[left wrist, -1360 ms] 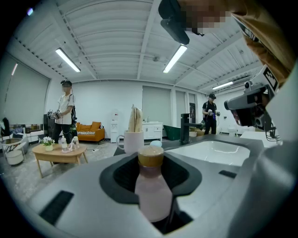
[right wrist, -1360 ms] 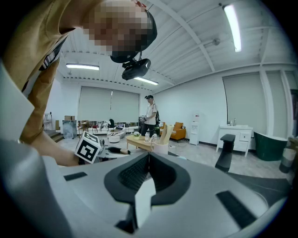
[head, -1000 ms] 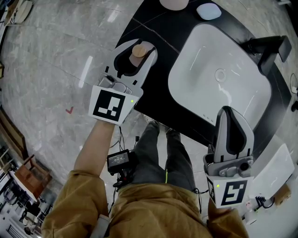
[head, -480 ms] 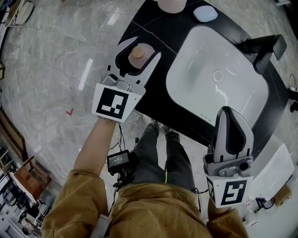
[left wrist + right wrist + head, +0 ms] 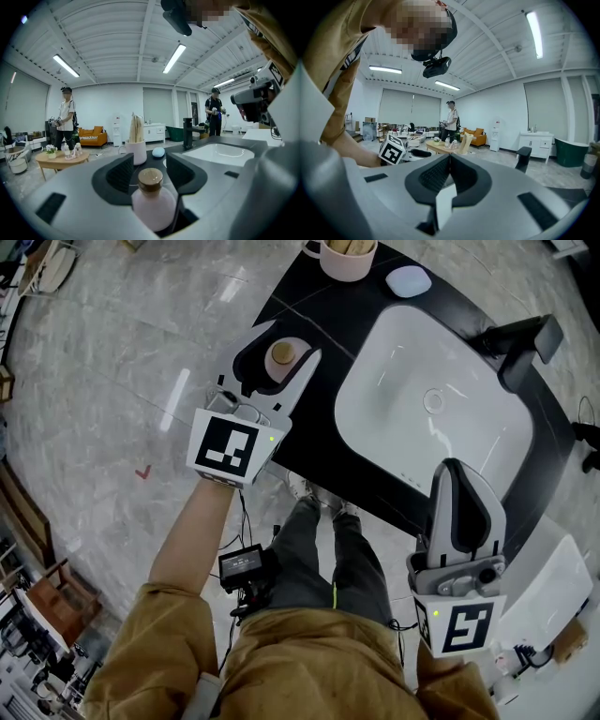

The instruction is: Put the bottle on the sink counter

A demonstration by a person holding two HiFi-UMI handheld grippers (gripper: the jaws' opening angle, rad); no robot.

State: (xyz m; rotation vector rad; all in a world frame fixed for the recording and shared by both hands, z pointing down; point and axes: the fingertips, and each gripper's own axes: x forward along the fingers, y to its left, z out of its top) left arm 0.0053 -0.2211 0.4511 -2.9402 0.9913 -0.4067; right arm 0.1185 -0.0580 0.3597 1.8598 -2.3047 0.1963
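Since a second ago my left tongs (image 5: 287,345) have just been opening. The jaws now stand wide, pads clear of the bottle (image 5: 284,354), which hasn't shifted. Nearest me, the right tongs (image 5: 458,468) hang by the sink's (image 5: 375,390) near edge, jaws together, nothing in them. The pink bottle with a tan cap stands upright between the left jaws on the black table (image 5: 309,442), left of the sink. Beyond it sit a cup (image 5: 347,261) and a pale blue soap (image 5: 409,280). My read: placing done, release in hand. Next move is a straight pull-back without clipping the bottle. No readable label on it, only square markers on the cubes.
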